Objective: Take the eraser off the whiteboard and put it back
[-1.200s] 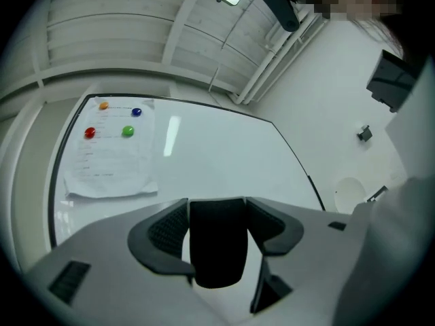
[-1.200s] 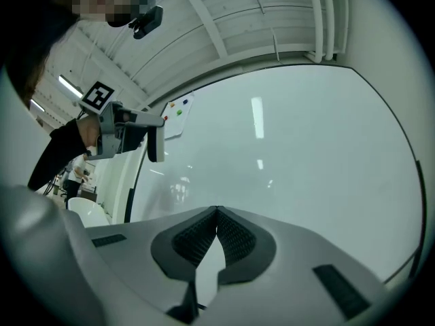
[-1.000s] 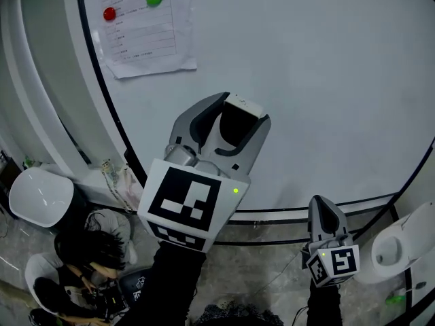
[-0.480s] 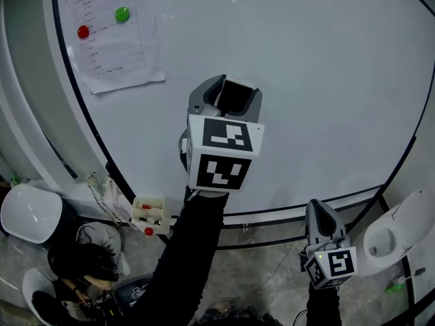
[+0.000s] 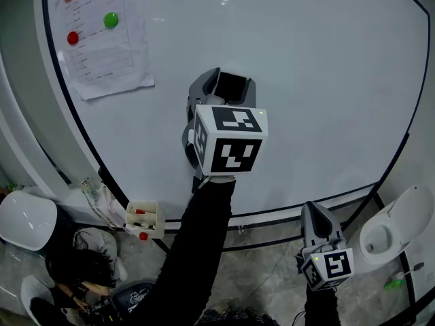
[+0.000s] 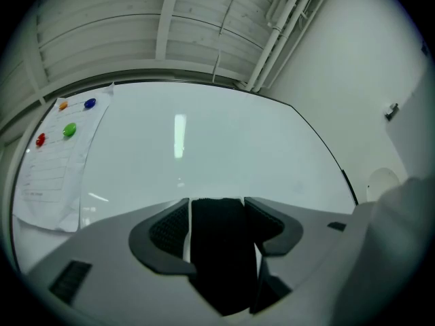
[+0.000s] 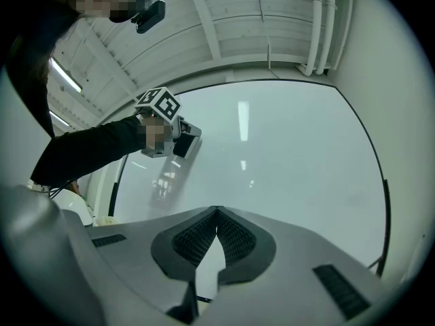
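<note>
- Clamping the black rectangular eraser [image 6: 217, 250] is the left gripper [image 5: 230, 81], holding it by the glossy white whiteboard [image 5: 326, 80] (contact unclear).
- Right gripper [image 5: 317, 212] is hanging at five o'clock, jaws together.

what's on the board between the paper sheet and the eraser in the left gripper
Nothing: the whiteboard is bare between the paper sheet and the eraser held by the left gripper, as the head view shows.
</note>
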